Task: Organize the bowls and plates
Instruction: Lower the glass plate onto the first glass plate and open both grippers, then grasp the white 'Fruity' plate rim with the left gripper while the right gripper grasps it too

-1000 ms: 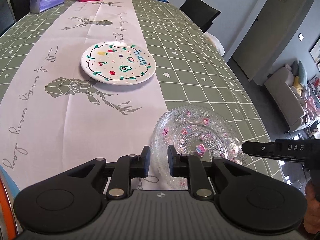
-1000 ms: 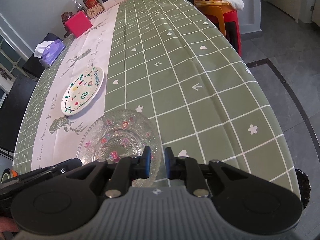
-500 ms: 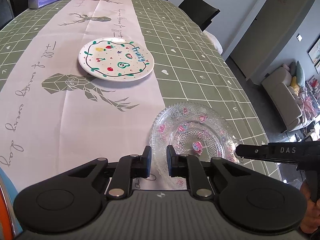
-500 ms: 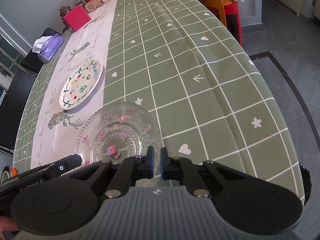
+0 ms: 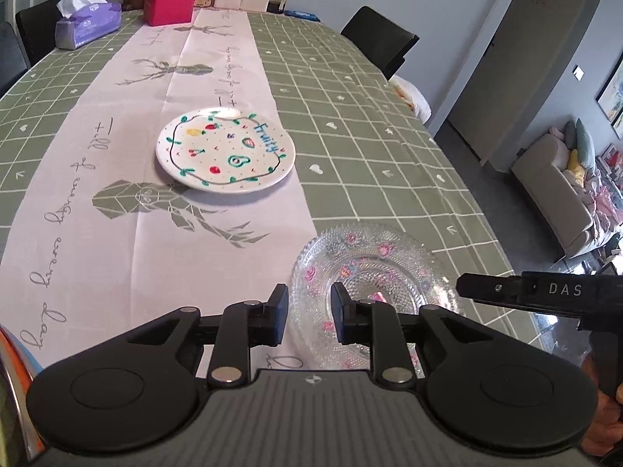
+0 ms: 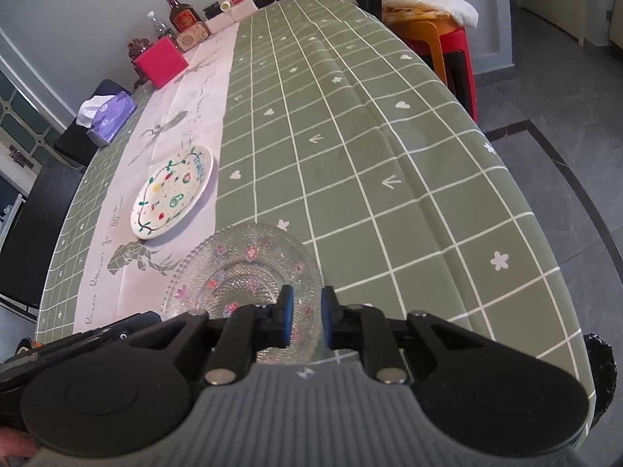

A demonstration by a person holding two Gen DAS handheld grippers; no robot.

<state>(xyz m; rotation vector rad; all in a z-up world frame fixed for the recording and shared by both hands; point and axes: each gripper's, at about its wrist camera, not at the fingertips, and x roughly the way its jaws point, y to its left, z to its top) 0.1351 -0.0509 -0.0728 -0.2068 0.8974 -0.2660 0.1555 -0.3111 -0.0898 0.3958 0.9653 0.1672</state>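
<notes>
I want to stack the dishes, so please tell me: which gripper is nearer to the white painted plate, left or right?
Left, slightly. The left gripper hangs over the glass plate's rim on the side facing the white painted plate; the right gripper is over the opposite rim. Both jaws are opening, empty.

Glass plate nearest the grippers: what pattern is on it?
Clear beaded glass plate with small pink flowers; the left wrist view shows it best.
</notes>
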